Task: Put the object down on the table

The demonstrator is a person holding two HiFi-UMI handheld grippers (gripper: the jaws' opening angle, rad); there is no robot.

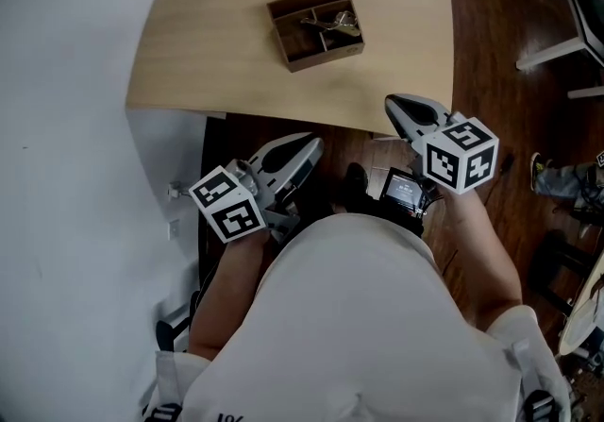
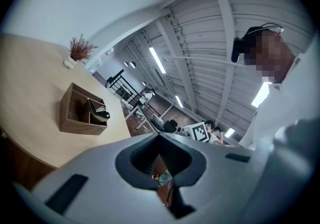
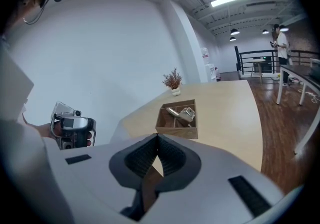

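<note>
Left gripper [image 1: 302,143] and right gripper [image 1: 397,108] are both hanging pinched closed on nothing (short of the table [image 1: 208,42]), the metal object [image 1: 332,24] sitting ahead in its wooden box [image 1: 283,42], roughly midway.

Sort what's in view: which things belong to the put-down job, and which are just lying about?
Job in hand:
left claw, shut and empty
right claw, shut and empty
table
probably the metal object lying in the wooden box

Lying about:
potted plant at the table's far end
white furniture frame on the floor
</note>
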